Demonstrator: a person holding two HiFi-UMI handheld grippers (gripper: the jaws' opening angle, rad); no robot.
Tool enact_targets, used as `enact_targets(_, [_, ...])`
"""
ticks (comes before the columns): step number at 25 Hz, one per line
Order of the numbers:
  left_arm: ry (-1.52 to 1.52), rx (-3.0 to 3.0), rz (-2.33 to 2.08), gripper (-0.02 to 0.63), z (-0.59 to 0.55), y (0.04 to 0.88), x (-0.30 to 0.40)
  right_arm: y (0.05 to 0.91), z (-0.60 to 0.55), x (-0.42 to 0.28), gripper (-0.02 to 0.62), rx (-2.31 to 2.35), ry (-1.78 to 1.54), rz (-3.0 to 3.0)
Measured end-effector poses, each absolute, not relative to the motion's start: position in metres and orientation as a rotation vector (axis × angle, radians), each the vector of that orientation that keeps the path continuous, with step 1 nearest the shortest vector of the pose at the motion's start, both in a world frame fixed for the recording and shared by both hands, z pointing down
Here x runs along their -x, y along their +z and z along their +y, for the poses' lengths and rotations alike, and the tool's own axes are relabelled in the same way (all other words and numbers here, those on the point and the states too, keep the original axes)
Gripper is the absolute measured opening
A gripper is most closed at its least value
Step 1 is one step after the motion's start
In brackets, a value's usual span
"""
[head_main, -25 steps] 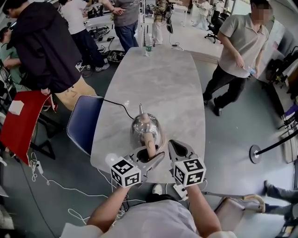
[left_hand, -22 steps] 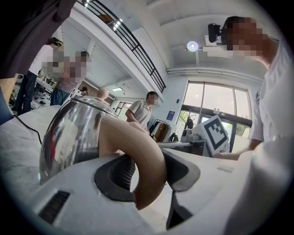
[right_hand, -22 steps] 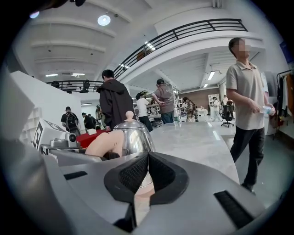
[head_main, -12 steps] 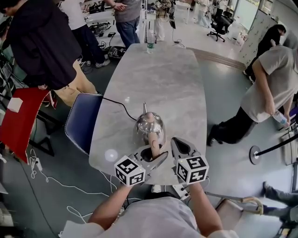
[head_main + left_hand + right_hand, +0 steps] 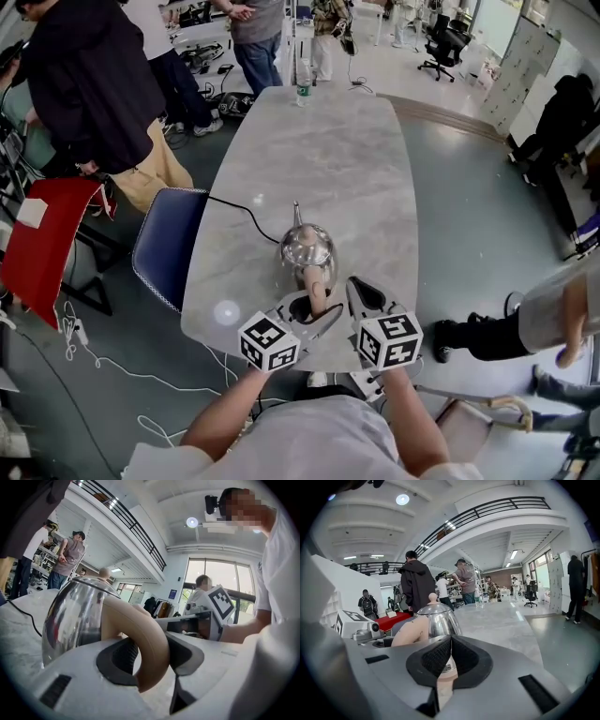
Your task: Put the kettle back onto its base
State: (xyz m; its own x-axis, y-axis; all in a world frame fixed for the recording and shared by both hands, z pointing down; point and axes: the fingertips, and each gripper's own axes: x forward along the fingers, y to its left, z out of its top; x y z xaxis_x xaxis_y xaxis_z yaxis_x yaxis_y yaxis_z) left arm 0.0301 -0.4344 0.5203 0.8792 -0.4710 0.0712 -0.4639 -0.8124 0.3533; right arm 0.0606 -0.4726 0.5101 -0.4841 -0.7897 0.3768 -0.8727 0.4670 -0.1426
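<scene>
A shiny steel kettle point(image 5: 307, 247) with a beige handle point(image 5: 318, 289) is at the near end of the marble table point(image 5: 328, 159). My left gripper point(image 5: 307, 307) is shut on that handle; in the left gripper view both pads press on the beige handle point(image 5: 147, 641) in front of the kettle's body point(image 5: 75, 616). My right gripper point(image 5: 362, 291) hovers just right of the handle, shut with nothing between its pads. In the right gripper view the kettle point(image 5: 438, 616) stands straight ahead, with a beige part bearing a label point(image 5: 446, 668) below it. Whether the kettle rests on that part I cannot tell.
A black cord point(image 5: 246, 214) runs from the kettle's foot off the table's left edge by a blue chair point(image 5: 164, 248). A water bottle point(image 5: 302, 81) stands at the far end. People stand around the far left; one crosses at the near right point(image 5: 553, 319).
The left gripper and the kettle have sunk a little toward the table. The person at the right has walked from the far right down to the near right edge. The right gripper stays put.
</scene>
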Motion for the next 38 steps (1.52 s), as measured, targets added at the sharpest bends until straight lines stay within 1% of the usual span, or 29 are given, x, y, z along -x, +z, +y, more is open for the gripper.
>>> enact_targets(9, [0.046,-2.697,-0.699,0.169,-0.431,0.53,-0.036,0.508,-0.471,-0.061,0.005,-1.42,0.469,-2.467])
enact_targets(14, [0.145,-2.696,-0.729,0.169,-0.424,0.546,-0.035,0.512,-0.465,-0.054,0.005,-1.41,0.479,-2.477])
enact_targets(21, [0.169,-2.642,-0.76,0.17,-0.422,0.551,-0.029,0.508,-0.454,-0.052,0.005,-1.428,0.491,-2.489])
enact_targets(24, [0.172,-2.605,-0.782,0.189,-0.417,0.555,-0.022,0.507,-0.445,-0.05,0.005,-1.433,0.495,-2.494])
enact_targets(38, [0.201,-2.635,-0.894,0.189,-0.384,0.532,0.032,0.492,-0.397,-0.017,0.005,-1.43,0.465,-2.514])
